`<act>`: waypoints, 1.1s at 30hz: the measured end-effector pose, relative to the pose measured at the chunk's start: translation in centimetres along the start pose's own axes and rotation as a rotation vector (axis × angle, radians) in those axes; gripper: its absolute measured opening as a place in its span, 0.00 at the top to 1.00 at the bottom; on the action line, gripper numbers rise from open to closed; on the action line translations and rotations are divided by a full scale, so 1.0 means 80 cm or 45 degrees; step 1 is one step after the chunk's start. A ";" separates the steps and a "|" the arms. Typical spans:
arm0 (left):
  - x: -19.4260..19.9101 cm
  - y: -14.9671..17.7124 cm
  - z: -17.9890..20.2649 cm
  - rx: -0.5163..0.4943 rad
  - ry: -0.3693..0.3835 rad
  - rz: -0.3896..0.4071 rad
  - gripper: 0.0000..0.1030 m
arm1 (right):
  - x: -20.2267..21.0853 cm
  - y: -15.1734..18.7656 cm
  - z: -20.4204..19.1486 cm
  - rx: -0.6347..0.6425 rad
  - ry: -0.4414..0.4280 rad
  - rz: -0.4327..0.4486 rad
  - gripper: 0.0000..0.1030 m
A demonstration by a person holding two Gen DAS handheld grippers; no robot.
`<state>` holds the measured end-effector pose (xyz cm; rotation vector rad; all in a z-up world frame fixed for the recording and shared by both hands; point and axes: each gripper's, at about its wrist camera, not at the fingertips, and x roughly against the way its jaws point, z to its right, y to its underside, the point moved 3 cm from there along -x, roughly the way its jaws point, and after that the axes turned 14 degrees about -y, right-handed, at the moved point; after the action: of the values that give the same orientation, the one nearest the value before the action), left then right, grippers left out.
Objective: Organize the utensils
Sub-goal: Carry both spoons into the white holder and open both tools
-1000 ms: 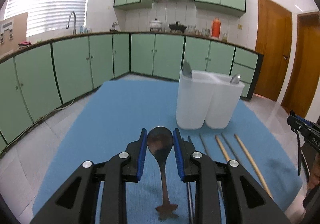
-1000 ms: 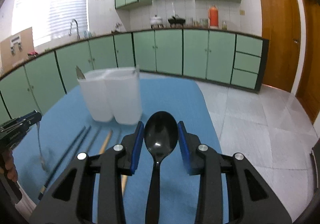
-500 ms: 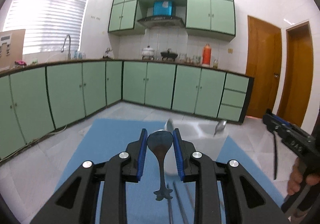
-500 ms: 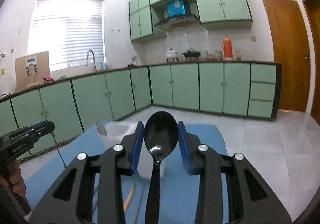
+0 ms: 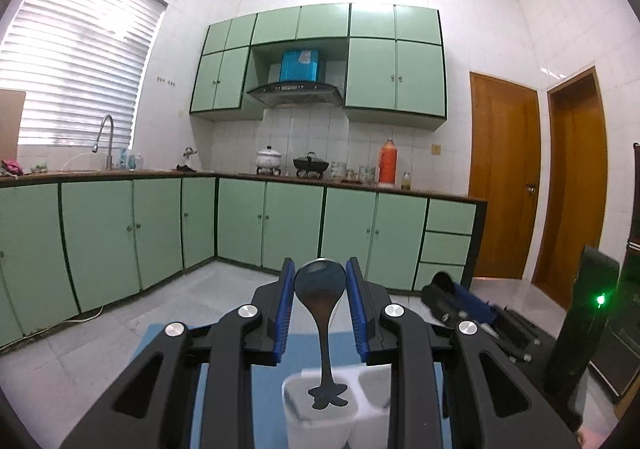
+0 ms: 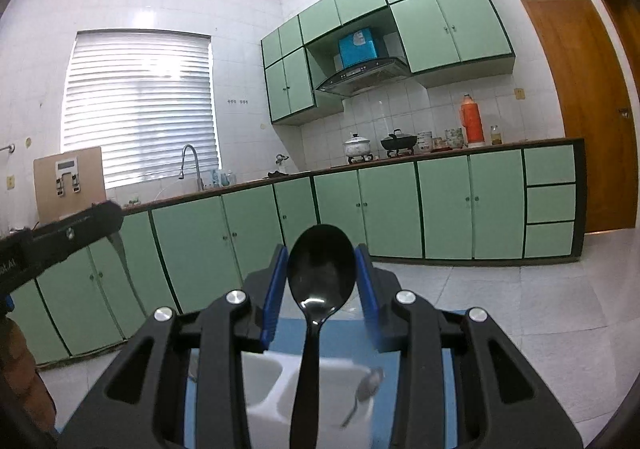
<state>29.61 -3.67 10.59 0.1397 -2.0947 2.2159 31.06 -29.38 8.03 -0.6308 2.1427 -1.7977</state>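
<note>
My left gripper (image 5: pixel 320 279) is shut on the bowl of a dark metal spoon (image 5: pixel 325 345). The spoon's handle hangs down, its flared end over the left compartment of the white utensil holder (image 5: pixel 316 425). My right gripper (image 6: pixel 321 267) is shut on the bowl of a black plastic spoon (image 6: pixel 310 365), whose handle hangs over the same white holder (image 6: pixel 264 381). A small metal spoon (image 6: pixel 366 389) leans in the holder's right compartment. Each gripper shows in the other's view: the right gripper (image 5: pixel 460 301) at right, the left gripper (image 6: pixel 72 229) at left.
The blue mat (image 5: pixel 176 345) covers the table under the holder. Green kitchen cabinets (image 5: pixel 160 233) line the far walls, and wooden doors (image 5: pixel 504 185) stand at right. A black device with a green light (image 5: pixel 592 313) sits at the right edge.
Both grippers rose and tipped up toward level, carrying their spoons. The holder slid from ahead to under the fingers. The chopsticks on the mat dropped out of view.
</note>
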 end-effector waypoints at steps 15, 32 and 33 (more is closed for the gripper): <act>-0.085 0.051 0.013 -0.012 0.020 -0.149 0.75 | -0.065 0.046 0.017 0.044 0.092 -0.051 0.68; -0.095 0.099 0.007 -0.041 -0.004 -0.291 0.74 | -0.048 0.089 0.012 -0.022 0.057 -0.179 0.64; -0.093 0.099 0.006 -0.039 -0.007 -0.289 0.72 | -0.045 0.089 0.010 -0.017 0.057 -0.179 0.61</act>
<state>36.02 -4.62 1.84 0.3623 -2.0014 2.0538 33.52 -27.36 0.69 -0.7691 2.1909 -1.8873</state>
